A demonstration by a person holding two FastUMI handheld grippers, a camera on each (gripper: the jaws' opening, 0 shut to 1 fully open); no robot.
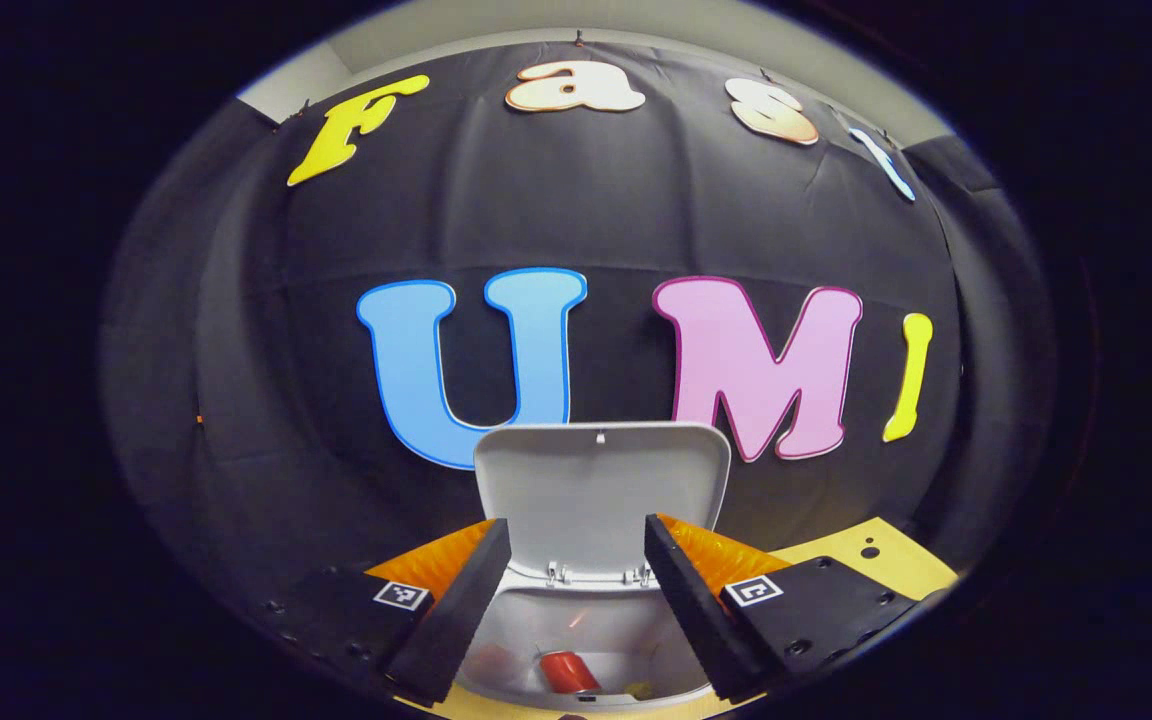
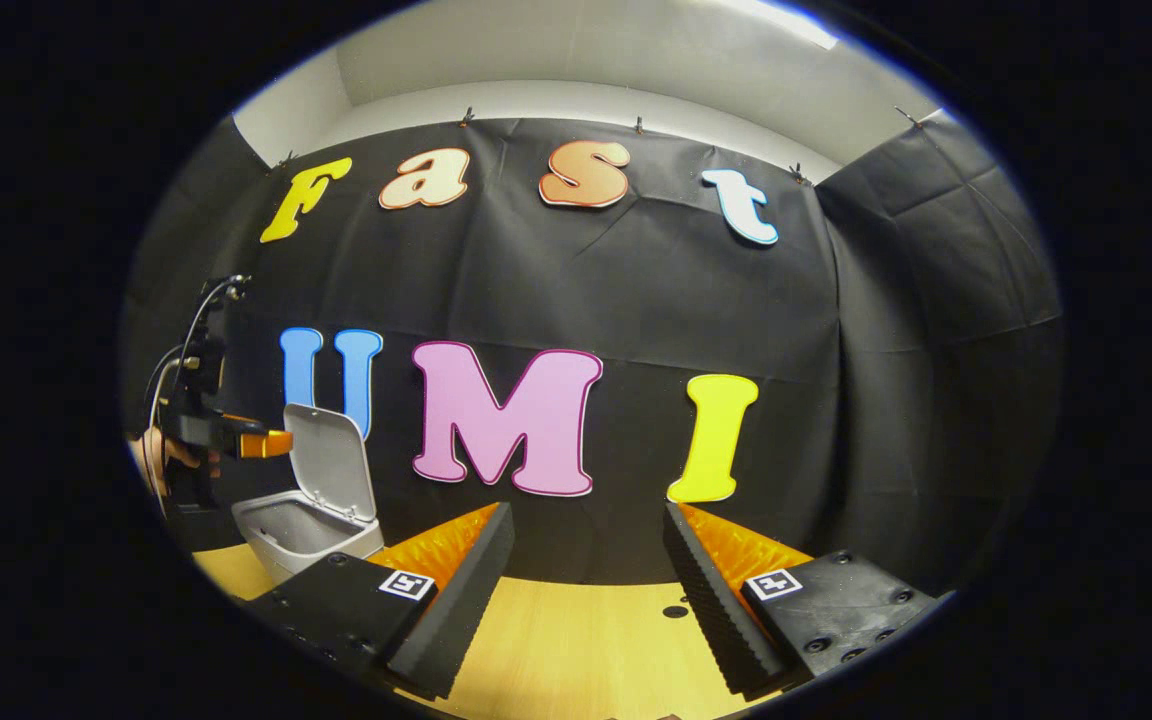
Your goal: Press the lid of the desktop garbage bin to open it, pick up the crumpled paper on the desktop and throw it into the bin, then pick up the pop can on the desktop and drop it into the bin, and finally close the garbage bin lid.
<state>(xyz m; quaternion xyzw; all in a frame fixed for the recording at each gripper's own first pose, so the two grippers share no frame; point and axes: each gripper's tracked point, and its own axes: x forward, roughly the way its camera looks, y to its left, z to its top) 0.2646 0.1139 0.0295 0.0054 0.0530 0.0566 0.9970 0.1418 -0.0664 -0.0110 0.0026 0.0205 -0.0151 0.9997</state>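
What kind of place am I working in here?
Likely a staged recording booth, not a home: black cloth wall as backdrop, pale wooden tabletop, and one small grey plastic desktop bin, its hinged lid raised.

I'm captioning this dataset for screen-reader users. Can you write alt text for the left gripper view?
The left gripper hangs open above a grey desktop bin whose lid stands raised. A red pop can lies inside the bin, between the spread fingers, with the booth's black cloth wall behind.

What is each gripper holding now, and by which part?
Nothing. The left gripper is open above the open bin, with the can inside; the right gripper is open over the table.
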